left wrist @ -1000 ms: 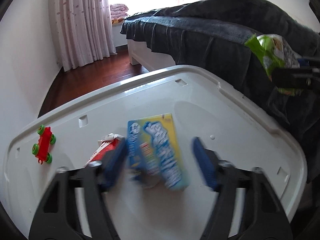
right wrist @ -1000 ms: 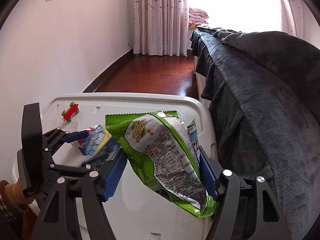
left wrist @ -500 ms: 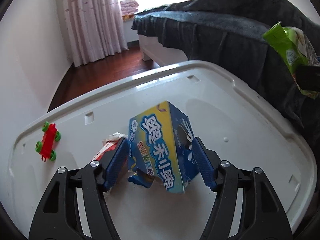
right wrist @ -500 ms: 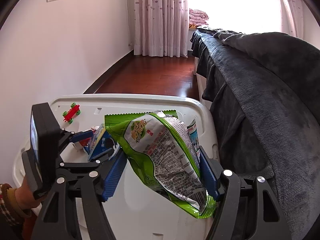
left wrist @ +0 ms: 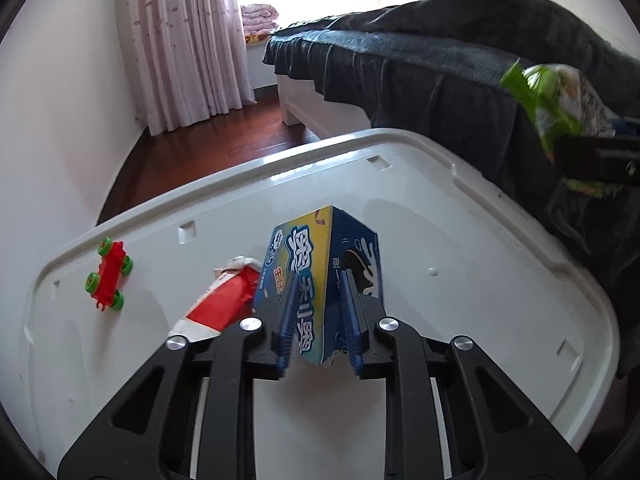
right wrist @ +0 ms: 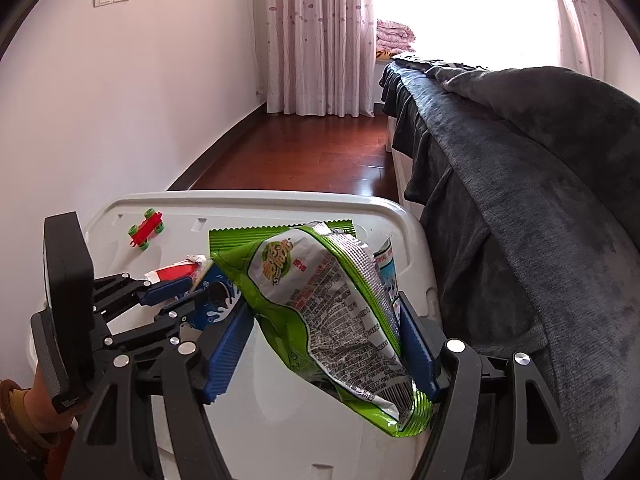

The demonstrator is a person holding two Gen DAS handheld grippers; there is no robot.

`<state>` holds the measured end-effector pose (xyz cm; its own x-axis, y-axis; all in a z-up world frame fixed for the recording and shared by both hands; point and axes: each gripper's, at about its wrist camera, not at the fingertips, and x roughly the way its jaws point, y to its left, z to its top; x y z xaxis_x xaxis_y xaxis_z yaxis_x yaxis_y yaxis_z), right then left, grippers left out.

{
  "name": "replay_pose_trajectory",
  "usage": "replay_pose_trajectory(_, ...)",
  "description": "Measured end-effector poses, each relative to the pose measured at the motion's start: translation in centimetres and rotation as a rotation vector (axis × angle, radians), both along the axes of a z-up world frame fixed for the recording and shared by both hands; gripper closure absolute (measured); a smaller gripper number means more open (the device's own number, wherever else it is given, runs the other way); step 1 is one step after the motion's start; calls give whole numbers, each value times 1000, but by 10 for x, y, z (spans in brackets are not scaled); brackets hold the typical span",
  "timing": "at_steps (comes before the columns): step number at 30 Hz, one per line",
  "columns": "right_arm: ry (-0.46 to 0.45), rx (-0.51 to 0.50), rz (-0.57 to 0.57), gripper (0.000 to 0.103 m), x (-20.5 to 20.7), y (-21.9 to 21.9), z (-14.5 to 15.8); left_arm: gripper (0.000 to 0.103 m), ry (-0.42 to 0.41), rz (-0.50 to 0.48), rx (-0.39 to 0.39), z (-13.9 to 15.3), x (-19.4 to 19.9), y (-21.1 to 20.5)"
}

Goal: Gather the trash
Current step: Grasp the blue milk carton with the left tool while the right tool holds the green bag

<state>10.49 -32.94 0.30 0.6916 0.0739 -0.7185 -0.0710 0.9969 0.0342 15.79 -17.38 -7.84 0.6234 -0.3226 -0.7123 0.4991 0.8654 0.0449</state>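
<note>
Left hand-held gripper (left wrist: pixel 318 316) pinches blue cookie box (left wrist: pixel 320 280); right hand-held gripper (right wrist: pixel 324 344) clamps green snack bag (right wrist: pixel 320 304).

the left wrist view looks forward and down along its own fingers (left wrist: pixel 286 320), close over the white lid (left wrist: pixel 460 248), facing the curtain (left wrist: pixel 180 40) and window with the bed (left wrist: pixel 420 76) to the right. the right wrist view sits further right and a little back, beside the bed (right wrist: pixel 520 200), facing the same curtain (right wrist: pixel 316 36). both share the lid (right wrist: pixel 256 208), the red toy car (left wrist: pixel 108 276) (right wrist: pixel 146 232), the floor (right wrist: pixel 312 156) and the bed; each also catches the other gripper.
</note>
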Motion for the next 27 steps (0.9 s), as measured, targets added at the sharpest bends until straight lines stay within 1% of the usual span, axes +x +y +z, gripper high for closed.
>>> replay_pose_trajectory(1,3,2,0,34,0,0,-1,67,13,-4,2,-1,1,-1)
replay_pose_trajectory(2,4,2,0,34,1,0,0,61,22,-5,31,-4,3,-5)
replay_pose_trajectory(3,0,2,-1,34,1,-1,1,52,12,-5,54,-6,3,-8)
replay_pose_trajectory(4,-4,3,0,34,1,-2,2,47,1,-6,84,-10,4,-12)
replay_pose_trajectory(5,-7,5,-1,34,2,-3,3,45,-6,-5,116,-14,7,-15)
replay_pose_trajectory(6,-11,7,-2,34,2,-4,4,43,-11,-5,113,-15,8,-16)
replay_pose_trajectory(10,-14,10,-8,34,2,-9,3,42,-13,15,63,-16,15,-15)
replay_pose_trajectory(12,-9,13,-12,34,2,-11,1,40,-14,11,70,-17,18,-18)
replay_pose_trajectory(13,-8,14,-14,34,2,-10,0,35,-19,1,80,-17,19,-21)
replay_pose_trajectory(15,-7,17,-19,34,2,-10,0,31,-7,5,122,-22,23,-27)
replay_pose_trajectory(16,-9,21,-21,34,2,-10,1,29,8,10,154,-26,26,-30)
replay_pose_trajectory(17,-11,22,-20,34,2,-10,2,28,16,22,214,-33,28,-35)
replay_pose_trajectory(18,-13,21,-20,34,2,-10,3,28,17,17,243,-36,28,-38)
replay_pose_trajectory(19,-18,18,-19,34,2,-10,4,28,18,8,244,-37,28,-39)
replay_pose_trajectory(21,-21,21,-16,34,2,-10,5,28,13,-1,220,-34,27,-38)
replay_pose_trajectory(22,-23,24,-17,34,2,-11,6,30,11,1,192,-31,28,-36)
replay_pose_trajectory(23,-24,26,-18,34,1,-12,6,33,12,15,154,-28,31,-33)
replay_pose_trajectory(24,-24,27,-20,34,1,-12,5,43,24,23,130,-27,33,-30)
replay_pose_trajectory(25,-23,28,-21,34,0,-12,5,49,43,33,110,-27,36,-28)
replay_pose_trajectory(27,-23,29,-22,33,-1,-12,5,50,50,51,102,-27,37,-25)
